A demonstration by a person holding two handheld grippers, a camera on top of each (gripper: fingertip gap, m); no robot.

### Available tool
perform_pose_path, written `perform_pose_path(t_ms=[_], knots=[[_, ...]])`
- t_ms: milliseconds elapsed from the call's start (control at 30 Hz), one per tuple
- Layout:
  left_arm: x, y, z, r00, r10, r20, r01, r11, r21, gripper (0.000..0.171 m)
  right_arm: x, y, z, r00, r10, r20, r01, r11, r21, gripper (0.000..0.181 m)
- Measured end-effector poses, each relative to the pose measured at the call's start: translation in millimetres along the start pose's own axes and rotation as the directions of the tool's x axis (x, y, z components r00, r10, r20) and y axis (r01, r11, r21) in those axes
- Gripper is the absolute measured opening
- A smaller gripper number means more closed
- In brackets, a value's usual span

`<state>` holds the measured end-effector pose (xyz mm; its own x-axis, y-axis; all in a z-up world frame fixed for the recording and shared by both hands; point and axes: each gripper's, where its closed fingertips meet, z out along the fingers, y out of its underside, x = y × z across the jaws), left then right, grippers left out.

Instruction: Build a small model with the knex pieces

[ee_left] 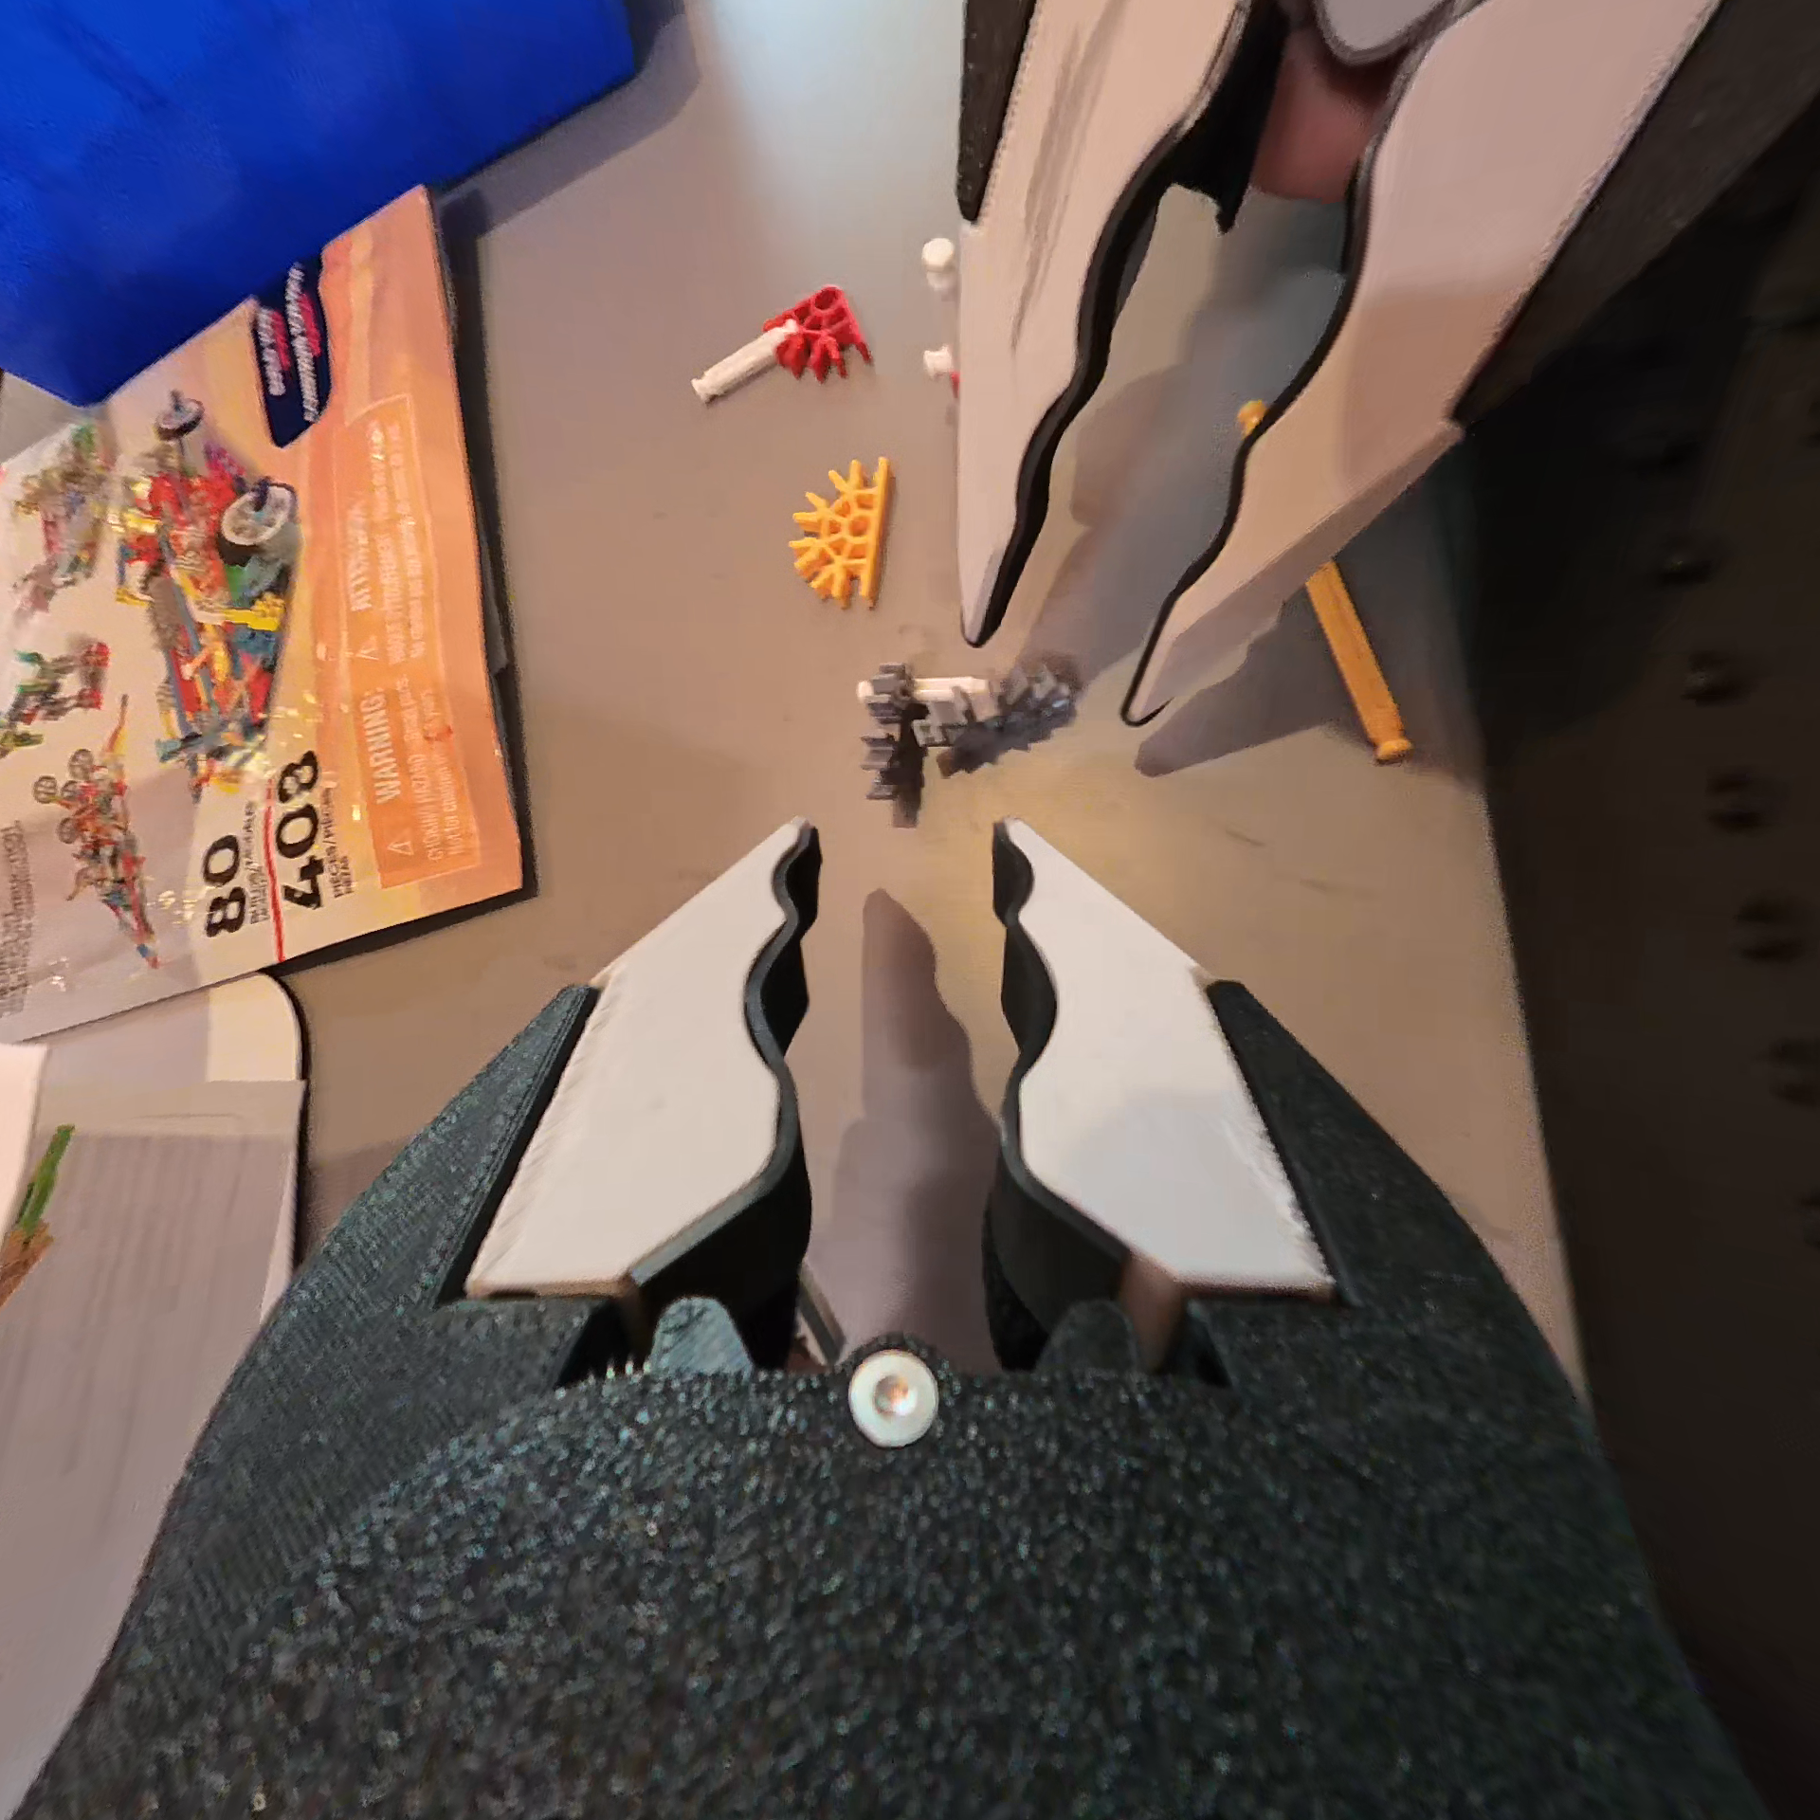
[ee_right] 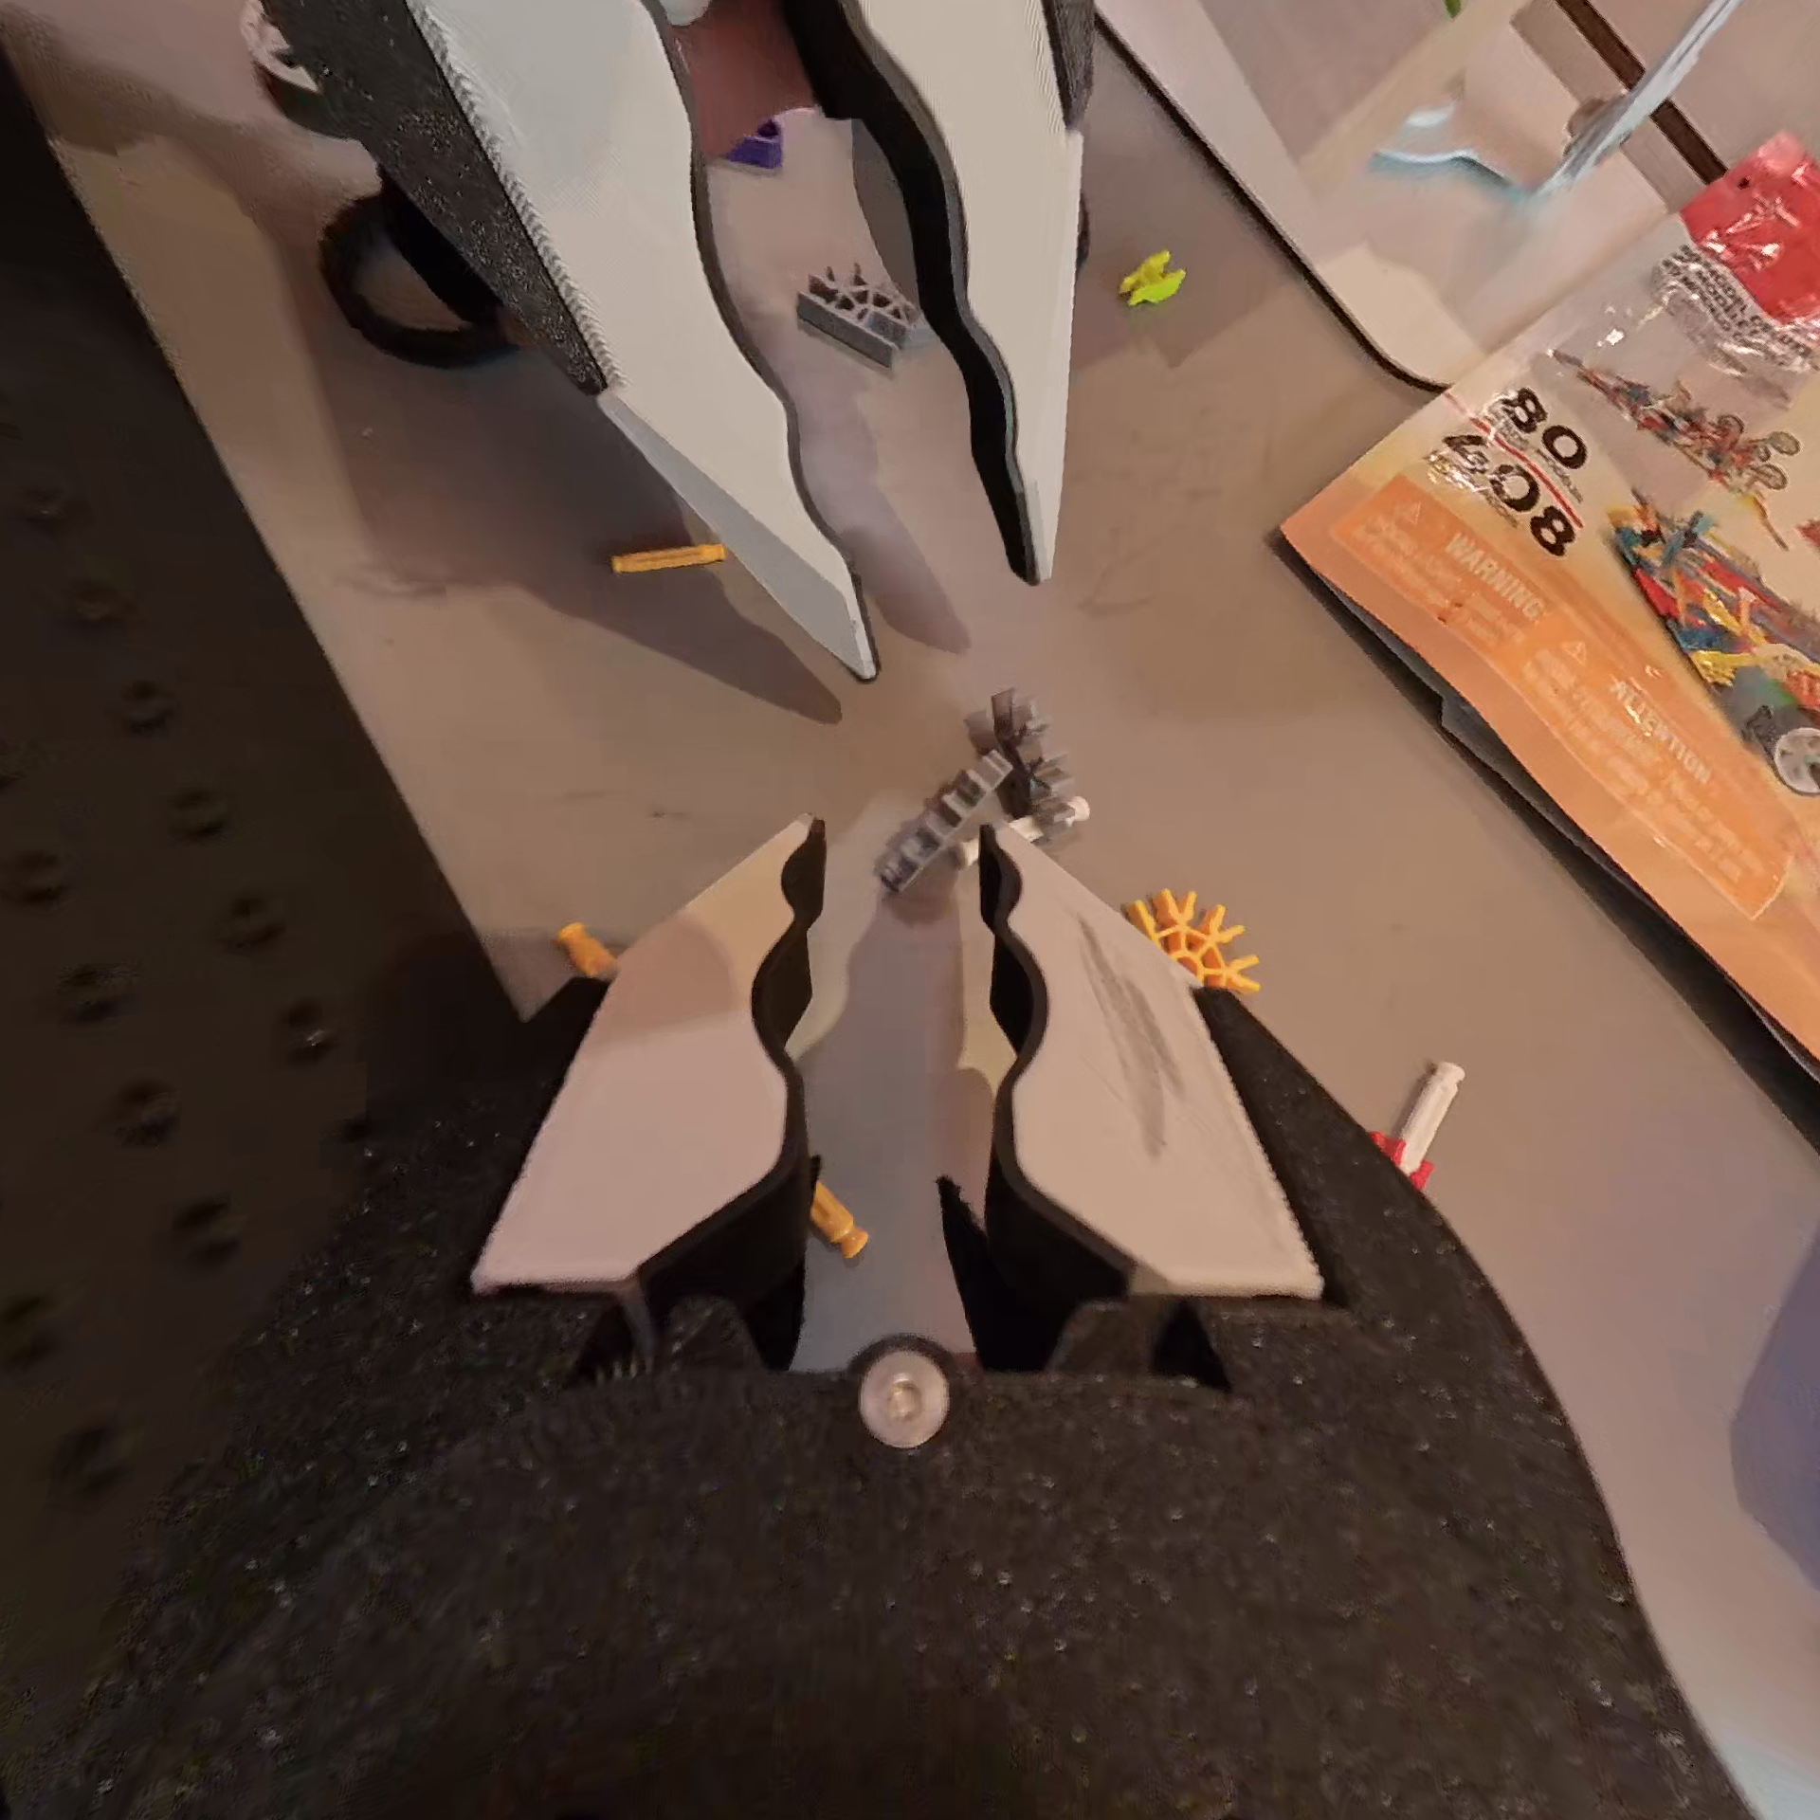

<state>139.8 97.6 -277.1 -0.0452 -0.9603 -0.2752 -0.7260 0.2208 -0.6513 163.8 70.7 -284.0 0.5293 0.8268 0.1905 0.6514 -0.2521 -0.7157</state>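
Note:
A small assembly of grey toothed connectors on a white rod (ee_left: 945, 719) lies on the grey table between the two grippers. My left gripper (ee_left: 904, 837) is open and empty, its tips just short of the assembly. My right gripper (ee_right: 898, 832) is open and empty. Its right fingertip (ee_right: 990, 847) is right against the assembly (ee_right: 985, 788); I cannot tell if they touch. Each gripper also shows in the other's view, the right (ee_left: 1054, 670) and the left (ee_right: 945, 620), pointing at each other over the assembly.
Loose pieces lie around: a yellow fan connector (ee_left: 847, 532), a red connector with a white rod (ee_left: 803, 345), a yellow rod (ee_left: 1349, 650), a grey connector (ee_right: 857, 315), a green piece (ee_right: 1147, 281). A printed parts bag (ee_left: 295, 591) and a blue box (ee_left: 246, 148) lie left. The table edge (ee_left: 1477, 788) runs right. Tip to tip, the grippers are about 4 cm apart.

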Motion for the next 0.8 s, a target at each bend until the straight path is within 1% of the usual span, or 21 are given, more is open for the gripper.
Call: perform_pose_path(t_ms=[100, 233, 300, 367, 467, 567, 667, 767, 800], knots=[[-2.1, -0.6, 0.9, 0.999, -0.033, -0.008, 0.033, 0.999, 0.04, 0.035, 4.0, -1.2, 2.5, 1.0, 0.009, -0.014, -0.009, 1.0, -0.003, 0.03], [-1.8, 4.0, 2.8, 0.999, -0.039, -0.016, 0.039, 0.998, 0.043, 0.035, 1.1, -2.4, 11.2, 0.999, 0.023, 0.034, -0.022, 1.0, -0.012, 0.029], [-1.0, 3.7, 3.4, 0.999, -0.044, -0.025, 0.045, 0.998, 0.05, 0.035, 1.4, -1.8, 15.2, 0.998, 0.03, 0.05, -0.029, 0.999, -0.02, 0.024], [0.5, 2.6, 4.7, 0.998, -0.045, -0.033, 0.047, 0.997, 0.057, 0.035, -0.8, -0.4, 18.6, 0.997, 0.032, 0.077, -0.03, 0.999, -0.026, 0.013], [3.9, 2.2, 5.7, 0.998, -0.032, -0.045, 0.034, 0.998, 0.053, 0.035, -3.7, -2.5, 19.9, 0.994, 0.032, 0.103, -0.031, 0.999, -0.015, 0.012], [13.9, 1.8, 5.3, 0.995, -0.028, -0.096, 0.033, 0.998, 0.047, 0.034, -4.0, -3.2, 20.5, 0.993, 0.025, 0.117, -0.023, 1.0, -0.012, 0.012], [23.9, 1.9, 6.2, 0.99, -0.02, -0.139, 0.026, 0.999, 0.04, 0.029, -5.7, -4.4, 20.6, 0.99, 0.02, 0.143, -0.019, 1.0, -0.005, 0.011], [26.2, 7.0, 13.3, 0.991, -0.002, -0.131, 0.003, 1.0, 0.009, 0.014, -9.9, -7.0, 20.0, 0.982, 0.037, 0.186, -0.039, 0.999, 0.011, 0.009], [28.0, 7.7, 15.2, 0.991, 0.004, -0.136, -0.004, 1.0, 0.005, 0.012, -10.4, -7.6, 19.8, 0.98, 0.039, 0.195, -0.043, 0.999, 0.015, 0.009]])
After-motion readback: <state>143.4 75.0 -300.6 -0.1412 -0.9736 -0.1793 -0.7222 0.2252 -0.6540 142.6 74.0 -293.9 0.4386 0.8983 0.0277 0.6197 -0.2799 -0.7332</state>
